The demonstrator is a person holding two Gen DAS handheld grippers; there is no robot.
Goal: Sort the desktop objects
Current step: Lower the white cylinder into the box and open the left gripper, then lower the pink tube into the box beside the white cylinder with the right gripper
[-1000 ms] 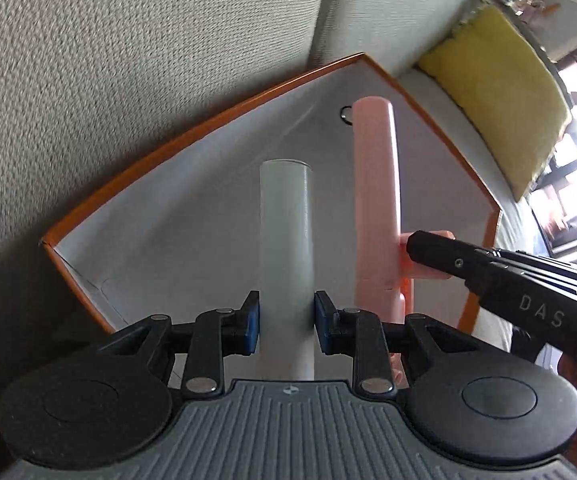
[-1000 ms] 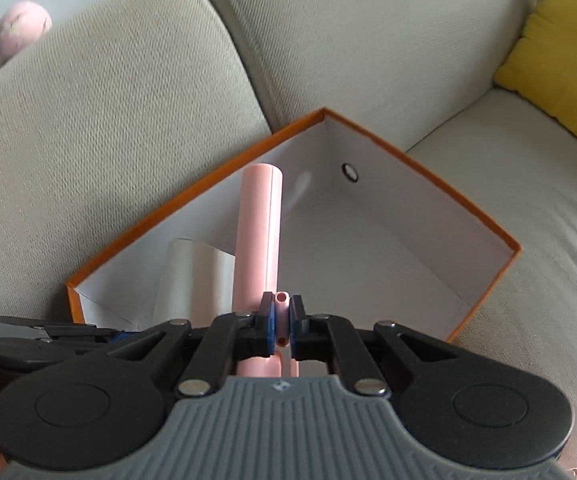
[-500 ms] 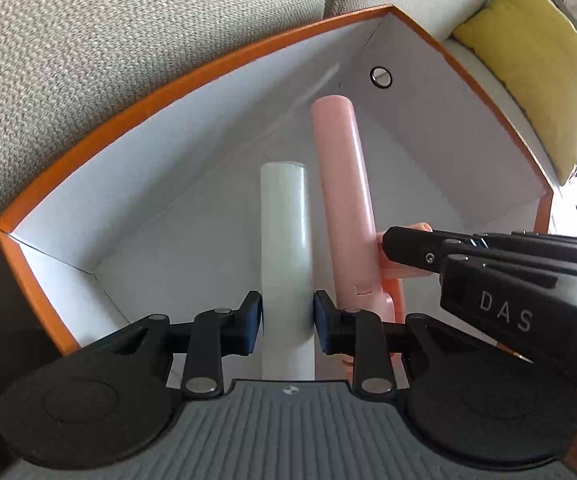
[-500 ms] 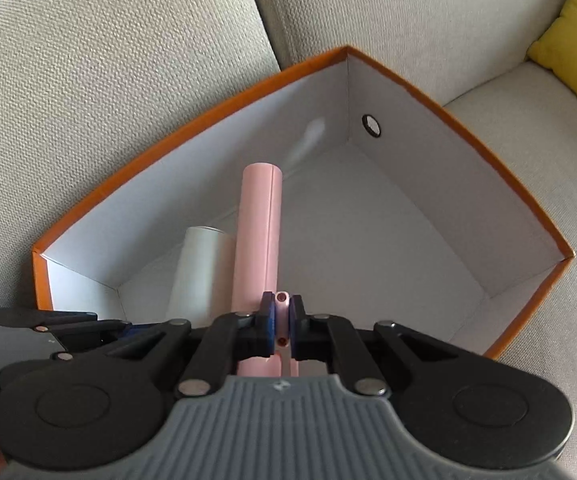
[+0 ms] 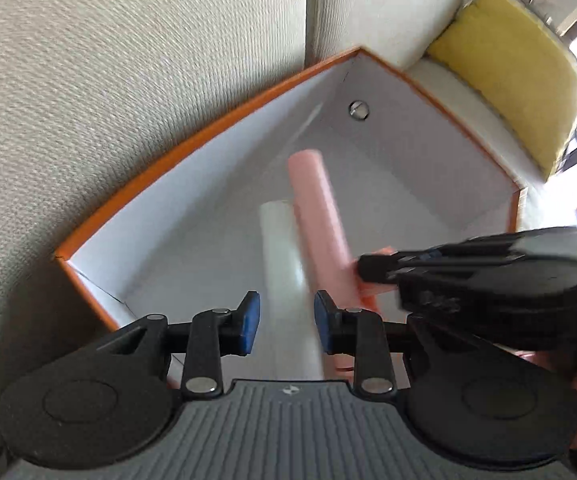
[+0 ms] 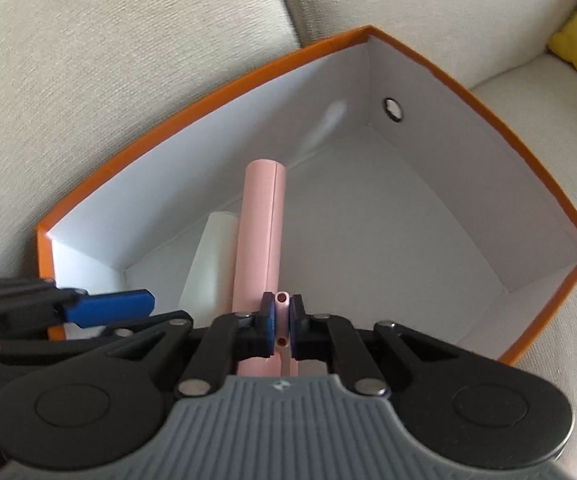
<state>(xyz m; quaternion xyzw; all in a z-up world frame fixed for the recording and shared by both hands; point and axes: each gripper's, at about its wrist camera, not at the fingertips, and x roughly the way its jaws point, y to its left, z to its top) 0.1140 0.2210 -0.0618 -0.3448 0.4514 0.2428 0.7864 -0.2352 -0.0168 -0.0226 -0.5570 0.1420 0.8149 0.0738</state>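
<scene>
1. Two grippers reach into an orange box (image 6: 468,92) on a sofa (image 6: 108,60).
2. The left gripper (image 5: 286,322) partly open, brackets a white tube (image 5: 284,264); contact is unclear.
3. The right gripper (image 6: 282,322) pinches a pink tube's (image 6: 260,228) tab.

The open cardboard box (image 6: 224,92) has a bright orange rim and outer face and plain white inner walls and floor, with a small silver metal eyelet (image 6: 393,109) in one wall. Inside show a pale pink plastic tube (image 6: 262,216) and a smooth white plastic cylinder (image 5: 282,248). Each black hand-held gripper carries blue pads (image 5: 250,322) and a ribbed grey body. The woven sofa fabric (image 5: 128,80) is beige, and the soft cushion (image 5: 508,76) is yellow.
</scene>
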